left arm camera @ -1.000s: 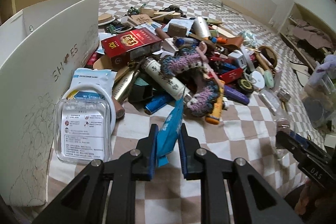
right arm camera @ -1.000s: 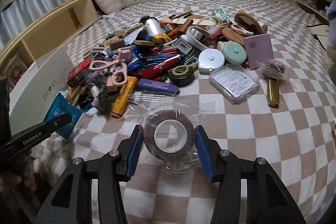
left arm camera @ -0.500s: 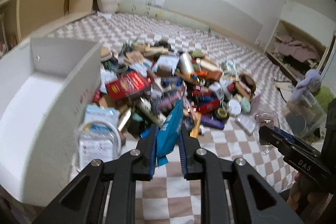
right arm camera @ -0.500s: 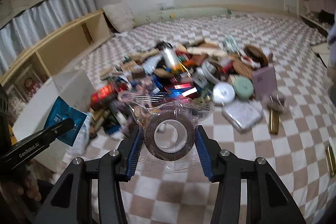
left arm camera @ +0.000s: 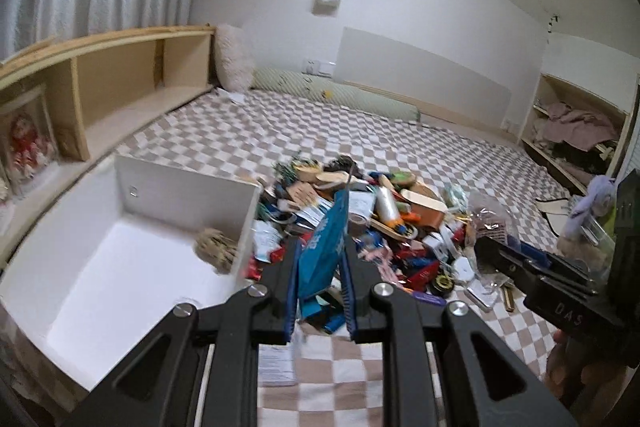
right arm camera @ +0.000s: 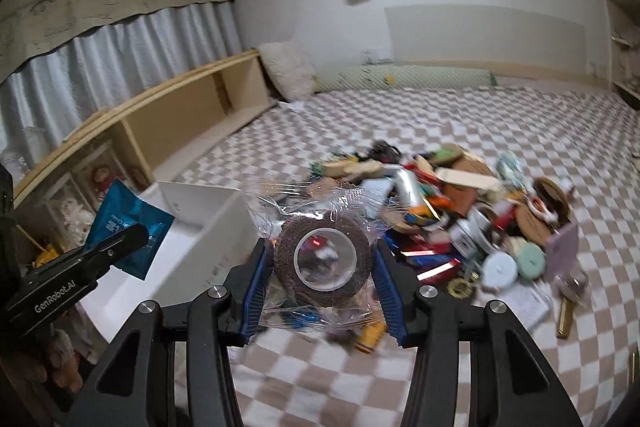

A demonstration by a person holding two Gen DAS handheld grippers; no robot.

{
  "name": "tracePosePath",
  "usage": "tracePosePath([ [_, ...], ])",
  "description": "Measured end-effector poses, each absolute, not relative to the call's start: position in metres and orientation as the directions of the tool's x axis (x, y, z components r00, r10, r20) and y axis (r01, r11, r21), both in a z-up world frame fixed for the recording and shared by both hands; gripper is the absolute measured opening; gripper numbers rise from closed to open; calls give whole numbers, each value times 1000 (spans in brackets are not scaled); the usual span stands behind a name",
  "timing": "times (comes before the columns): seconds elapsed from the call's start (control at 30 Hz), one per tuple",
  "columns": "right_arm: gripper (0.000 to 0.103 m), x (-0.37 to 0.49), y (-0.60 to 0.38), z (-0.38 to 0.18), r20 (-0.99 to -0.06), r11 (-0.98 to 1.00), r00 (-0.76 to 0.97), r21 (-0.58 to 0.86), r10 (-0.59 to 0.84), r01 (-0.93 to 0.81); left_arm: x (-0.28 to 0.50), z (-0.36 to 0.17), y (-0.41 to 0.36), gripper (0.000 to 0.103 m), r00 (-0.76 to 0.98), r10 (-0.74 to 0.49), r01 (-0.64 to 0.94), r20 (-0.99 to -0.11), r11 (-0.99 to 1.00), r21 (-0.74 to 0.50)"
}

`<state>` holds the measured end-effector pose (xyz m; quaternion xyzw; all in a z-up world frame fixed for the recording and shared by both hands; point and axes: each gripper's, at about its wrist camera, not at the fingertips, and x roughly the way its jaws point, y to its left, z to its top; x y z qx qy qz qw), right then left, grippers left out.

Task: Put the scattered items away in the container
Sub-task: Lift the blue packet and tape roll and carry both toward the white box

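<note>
Nearest the lens, the left tool [left arm camera: 320, 291] is clamped on a flat blue packet [left arm camera: 324, 247], which stands on edge between the blue pads with its top corner sticking up past the fingertips. The packet looks light, thin and floppy, likely slick foil, so a pinch low across its flat faces, as here, should keep it from sliding or folding over. The right tool [right arm camera: 318, 279] grips a brown roll of tape [right arm camera: 320, 259] sealed in a clear wrapper [right arm camera: 304, 199], the pads pressing on the roll's opposite sides. The roll looks light and fairly firm, but the loose, crinkly film around it is slippery, so the hold is best taken on the roll itself, not on the film. Both things are held up in the air above the checked bed cover [left arm camera: 320, 399]. Just beyond and to the left sits the open white box [left arm camera: 120, 267], its floor almost bare apart from a blurred brownish bundle [left arm camera: 216, 247] by its right wall. To the right of the box lies the heap of scattered odds and ends [left arm camera: 392, 227], well spread across the bed.
</note>
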<state>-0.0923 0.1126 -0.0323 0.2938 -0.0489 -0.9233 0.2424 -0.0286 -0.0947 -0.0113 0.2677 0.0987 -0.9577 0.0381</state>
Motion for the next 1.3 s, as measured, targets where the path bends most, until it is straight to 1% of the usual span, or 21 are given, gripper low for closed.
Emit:
tracePosePath([
  [0.33, 50, -90, 55, -8, -483, -824, -672, 247, -561, 510, -1, 10, -153, 19, -864, -136, 231, -484, -962, -143],
  [0.6, 50, -86, -1, -1, -482, -774, -619, 243, -620, 585, 14, 12, -194, 19, -846, -219, 311, -486, -943, -117],
  [0.87, 50, -82, -62, -29, -559, -714, -505, 248, -658, 655, 19, -13, -225, 19, -804, -260, 368, -535, -924, -103],
  [1.07, 50, -78, -89, -62, -620, -684, -424, 264, -660, 680, 19, -35, -244, 19, -771, -272, 398, -575, -912, -101],
  [1.3, 50, -77, -110, -85, -669, -666, -363, 269, -649, 696, 13, -59, -255, 19, -723, -281, 420, -631, -904, -79],
])
